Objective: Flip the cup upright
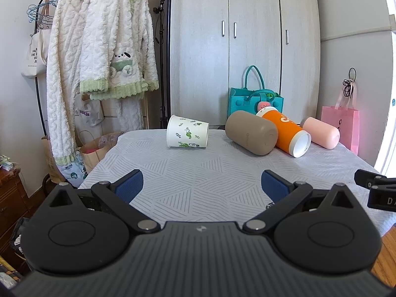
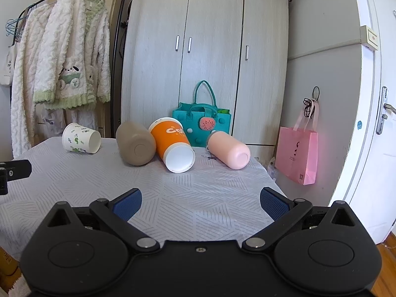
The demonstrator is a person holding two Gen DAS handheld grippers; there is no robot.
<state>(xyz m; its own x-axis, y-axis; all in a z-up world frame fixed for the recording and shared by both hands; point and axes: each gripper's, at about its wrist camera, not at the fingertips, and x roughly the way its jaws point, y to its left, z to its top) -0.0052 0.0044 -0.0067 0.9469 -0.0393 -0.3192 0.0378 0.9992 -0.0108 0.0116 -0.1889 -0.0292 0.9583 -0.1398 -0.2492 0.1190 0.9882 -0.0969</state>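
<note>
Several cups lie on their sides at the far end of the table. A white paper cup with green leaves lies leftmost. Beside it lie a taupe cup, an orange cup with its white bottom toward me, and a pink cup. My left gripper is open and empty over the near table. My right gripper is open and empty, also short of the cups.
A teal felt bag stands behind the cups. A pink gift bag hangs on the right. A clothes rack with white robes stands left. A grey wardrobe is behind the table.
</note>
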